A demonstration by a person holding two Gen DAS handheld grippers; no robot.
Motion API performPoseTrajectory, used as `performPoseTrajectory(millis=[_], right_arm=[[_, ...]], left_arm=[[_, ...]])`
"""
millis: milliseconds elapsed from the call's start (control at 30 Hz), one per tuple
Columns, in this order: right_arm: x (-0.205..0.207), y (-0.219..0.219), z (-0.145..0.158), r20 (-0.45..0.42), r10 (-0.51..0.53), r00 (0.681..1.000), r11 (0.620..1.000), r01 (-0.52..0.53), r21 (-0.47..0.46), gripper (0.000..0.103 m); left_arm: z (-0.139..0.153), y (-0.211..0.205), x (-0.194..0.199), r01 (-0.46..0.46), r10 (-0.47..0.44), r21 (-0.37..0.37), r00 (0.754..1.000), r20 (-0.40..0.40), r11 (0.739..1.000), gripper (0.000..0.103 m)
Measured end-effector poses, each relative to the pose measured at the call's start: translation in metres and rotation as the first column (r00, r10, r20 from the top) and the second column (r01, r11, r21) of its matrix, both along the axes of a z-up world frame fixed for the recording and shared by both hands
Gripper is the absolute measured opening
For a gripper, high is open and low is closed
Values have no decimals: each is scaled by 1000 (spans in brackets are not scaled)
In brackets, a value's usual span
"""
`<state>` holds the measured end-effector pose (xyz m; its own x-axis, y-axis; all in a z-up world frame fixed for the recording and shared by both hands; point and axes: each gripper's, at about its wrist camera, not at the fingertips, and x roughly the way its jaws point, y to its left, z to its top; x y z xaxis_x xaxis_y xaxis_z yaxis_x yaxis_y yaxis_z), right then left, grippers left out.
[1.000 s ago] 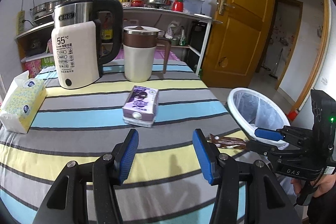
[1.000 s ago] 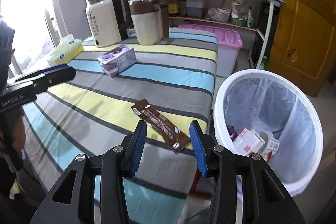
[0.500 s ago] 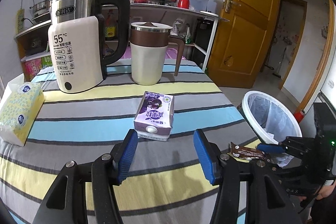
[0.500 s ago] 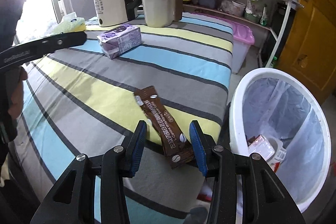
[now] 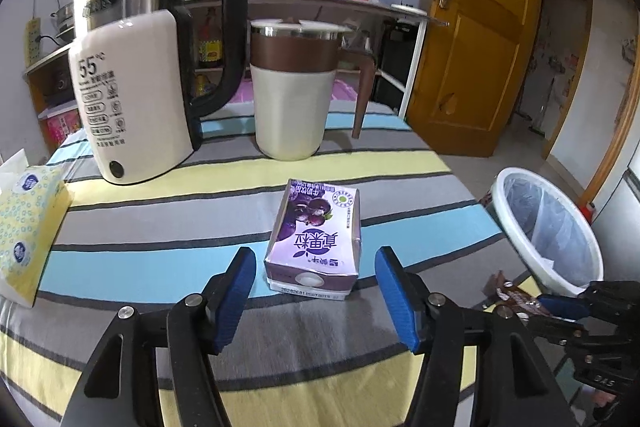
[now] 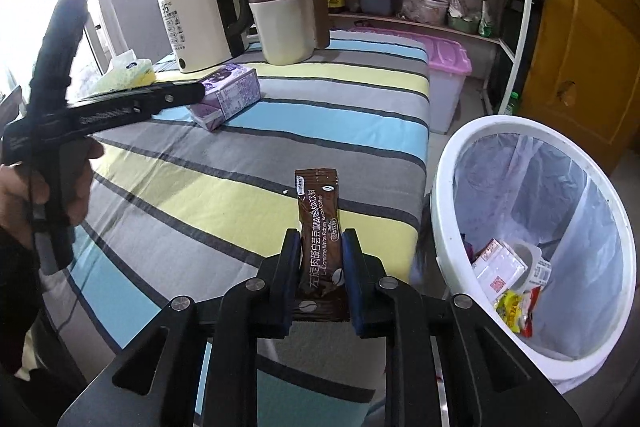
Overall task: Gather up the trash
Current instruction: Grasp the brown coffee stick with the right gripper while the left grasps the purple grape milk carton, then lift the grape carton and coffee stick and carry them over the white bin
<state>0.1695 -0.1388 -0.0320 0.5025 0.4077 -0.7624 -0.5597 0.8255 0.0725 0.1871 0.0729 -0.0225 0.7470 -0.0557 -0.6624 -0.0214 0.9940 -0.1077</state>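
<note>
Brown sachet (image 6: 321, 235) base hidden btwn gripper (image 6: 320, 251)

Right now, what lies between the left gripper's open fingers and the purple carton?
Only bare striped tablecloth, seen in the left wrist view; the left gripper is apart from the purple carton.

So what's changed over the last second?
The right gripper closed its jaws on the brown coffee sachet that lay loose near the table edge. The left gripper moved forward, open, up to the purple carton. Kettle, mug, tissue pack and bin stayed put.
</note>
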Motion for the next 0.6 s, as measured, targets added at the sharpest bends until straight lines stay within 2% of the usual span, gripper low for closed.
performPoseTrajectory(millis=[367, 433, 600], right_arm=[[4, 4, -2, -11, 4, 1000, 1000, -4, 5, 22], [5, 4, -3, -13, 2, 1000, 1000, -2, 6, 22], [4, 3, -1, -8, -8, 1000, 1000, 8, 15, 22]], left_arm=[[-16, 4, 22, -5, 4, -13, 996, -94, 1000, 62], [-19, 4, 25, -8, 6, -17, 993, -114, 1000, 57], [-16, 4, 19, -18, 16, -17, 996, -90, 1000, 56]])
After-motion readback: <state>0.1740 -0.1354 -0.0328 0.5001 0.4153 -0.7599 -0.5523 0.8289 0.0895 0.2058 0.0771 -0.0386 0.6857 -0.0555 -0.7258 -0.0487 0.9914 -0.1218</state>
